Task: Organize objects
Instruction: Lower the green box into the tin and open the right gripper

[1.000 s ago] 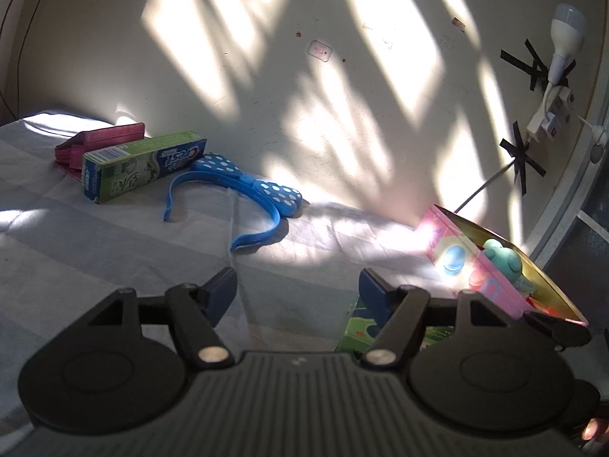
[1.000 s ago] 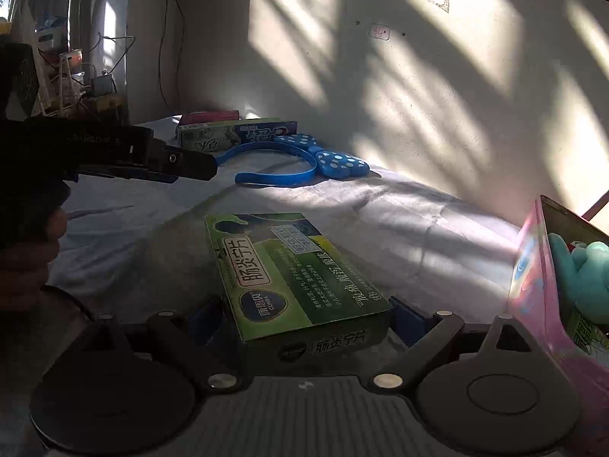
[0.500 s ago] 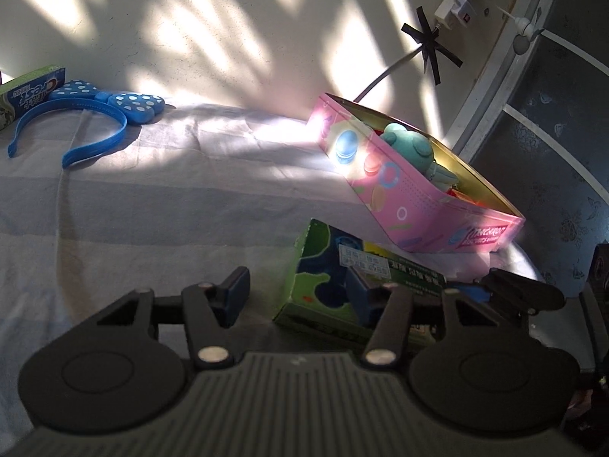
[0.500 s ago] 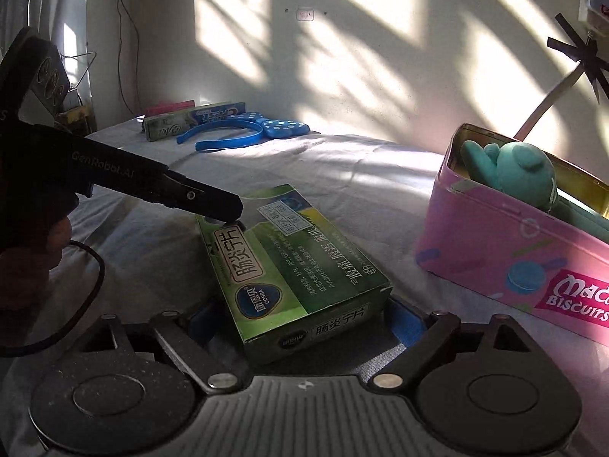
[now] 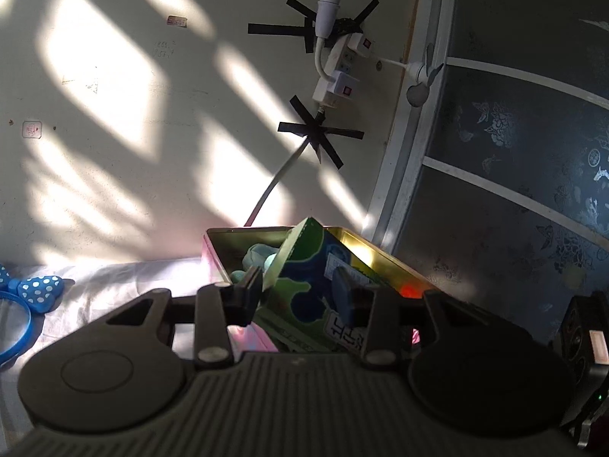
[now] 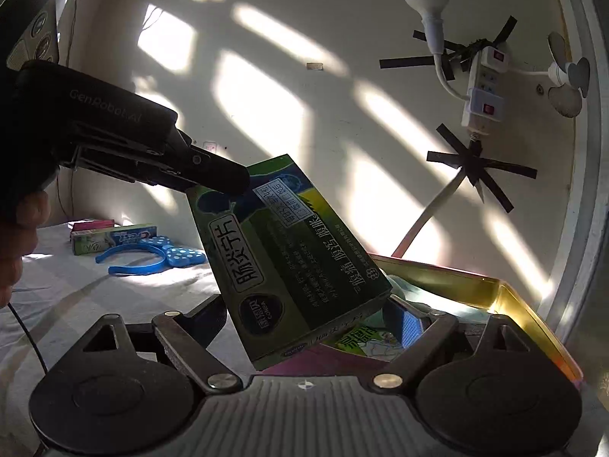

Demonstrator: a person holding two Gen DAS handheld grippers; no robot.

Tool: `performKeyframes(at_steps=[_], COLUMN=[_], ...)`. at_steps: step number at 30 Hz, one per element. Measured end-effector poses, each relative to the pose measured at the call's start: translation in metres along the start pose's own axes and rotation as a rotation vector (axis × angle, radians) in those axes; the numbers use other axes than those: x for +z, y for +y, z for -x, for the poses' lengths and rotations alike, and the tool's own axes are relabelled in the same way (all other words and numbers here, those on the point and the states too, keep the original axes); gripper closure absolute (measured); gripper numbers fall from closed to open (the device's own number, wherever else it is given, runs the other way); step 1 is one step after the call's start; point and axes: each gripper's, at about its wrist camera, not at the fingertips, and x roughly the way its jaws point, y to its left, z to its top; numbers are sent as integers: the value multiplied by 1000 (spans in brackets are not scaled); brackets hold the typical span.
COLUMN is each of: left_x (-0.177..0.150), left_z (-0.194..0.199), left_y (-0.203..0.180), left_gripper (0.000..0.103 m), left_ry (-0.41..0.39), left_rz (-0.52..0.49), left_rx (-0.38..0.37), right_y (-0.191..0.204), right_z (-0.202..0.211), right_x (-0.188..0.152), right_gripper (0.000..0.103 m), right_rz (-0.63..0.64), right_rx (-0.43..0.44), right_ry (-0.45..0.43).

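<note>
grippers share one load: the right gripper [image 6: 304,316] clamps the near end of the green box [image 6: 293,251], and the left gripper [image 5: 300,293] pinches its far upper corner. the box's long axis runs away from the right gripper, tilted up toward the wall, hanging over the pink tin [image 6: 514,301] at the bed's far right corner. judging by that, it must tip down and right.
</note>
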Motion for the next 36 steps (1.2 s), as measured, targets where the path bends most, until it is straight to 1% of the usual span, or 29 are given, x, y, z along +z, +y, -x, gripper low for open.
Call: performKeyframes(at_steps=[2, 5, 6, 7, 9, 11, 12, 15, 18, 23, 31, 33, 36], left_x=[2, 8, 10, 12, 12, 7, 3, -8, -14, -19, -40, -47, -58], left_z=[-26, -63, -74, -86, -105, -118, -120, -116, -106, -79, -32, -22, -8], left_y=[-11, -27, -31, -37, -45, -51, -51, -51, -48, -37, -14, -5, 11], left_gripper=[61, 61, 60, 54, 49, 49, 49, 48, 48, 46, 44, 42, 41], left_ry=[18, 45, 50, 57, 89, 119, 129, 142, 138, 117, 104, 104, 113], left_rz=[-12, -11, -13, -19, -26, -38, -40, -60, -89, -74, -76, -76, -72], left_rx=[5, -6, -6, 4, 31, 69, 79, 103, 156, 216, 309, 338, 395], right_y=[-21, -45, -52, -60, -73, -86, -92, -106, -103, -92, -58, -45, -25], right_z=[-6, -13, -17, -21, -32, -39, -41, -36, -34, -28, -21, -20, -18], right_x=[-2, -7, -8, -8, -12, -16, -18, -24, -25, -20, -11, -7, 0], right_gripper=[15, 15, 15, 15, 15, 10, 10, 11, 11, 11, 11, 11, 11], right_rz=[-18, -16, -18, -20, -14, -34, -62, -155, -154, -173, -161, -145, -114], right_rx=[-37, -101, -114, -128, -241, -330, -337, -316, -321, -282, -239, -227, -204], right_ry=[15, 38, 44, 50, 55, 70, 71, 62, 65, 74, 82, 78, 70])
